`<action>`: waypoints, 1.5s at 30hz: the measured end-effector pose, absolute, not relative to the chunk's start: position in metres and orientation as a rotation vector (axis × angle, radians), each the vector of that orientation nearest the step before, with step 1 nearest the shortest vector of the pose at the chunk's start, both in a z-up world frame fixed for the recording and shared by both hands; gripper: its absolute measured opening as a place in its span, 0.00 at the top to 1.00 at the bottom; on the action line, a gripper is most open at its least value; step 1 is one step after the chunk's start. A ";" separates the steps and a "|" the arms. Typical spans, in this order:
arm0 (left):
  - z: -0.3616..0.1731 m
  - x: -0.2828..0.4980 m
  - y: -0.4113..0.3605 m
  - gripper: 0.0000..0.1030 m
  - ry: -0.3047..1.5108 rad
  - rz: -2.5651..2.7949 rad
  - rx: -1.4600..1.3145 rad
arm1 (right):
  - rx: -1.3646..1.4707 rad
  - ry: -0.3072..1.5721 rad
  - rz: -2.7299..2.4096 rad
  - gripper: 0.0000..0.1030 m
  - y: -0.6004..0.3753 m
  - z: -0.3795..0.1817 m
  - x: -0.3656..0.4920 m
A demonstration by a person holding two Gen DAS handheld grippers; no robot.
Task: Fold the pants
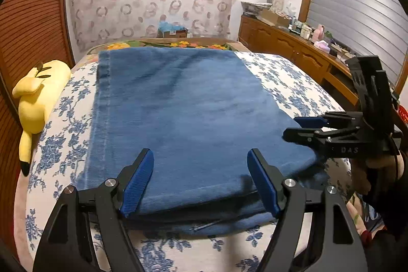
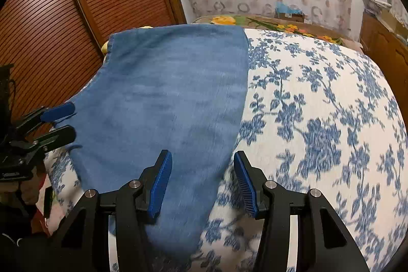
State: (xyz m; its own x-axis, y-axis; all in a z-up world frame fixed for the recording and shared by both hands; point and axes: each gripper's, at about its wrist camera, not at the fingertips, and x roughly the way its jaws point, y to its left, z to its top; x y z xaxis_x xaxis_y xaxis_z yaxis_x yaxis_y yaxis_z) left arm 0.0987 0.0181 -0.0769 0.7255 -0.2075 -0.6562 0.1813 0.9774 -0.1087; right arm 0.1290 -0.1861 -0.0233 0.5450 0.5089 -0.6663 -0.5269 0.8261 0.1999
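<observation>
Already folded into a flat rectangle, the blue pants lie on the bed, near its left edge beside a yellow plush toy. Both the left tool and right tool stand apart over the pants' near edge, gripping nothing.

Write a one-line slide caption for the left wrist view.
Left gripper open above the near edge of folded blue pants on a floral bedspread; right gripper alongside.
</observation>
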 end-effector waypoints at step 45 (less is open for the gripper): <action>-0.081 0.099 0.018 0.25 0.753 -0.200 -0.001 | 0.090 0.601 0.723 0.86 -0.188 -0.002 0.087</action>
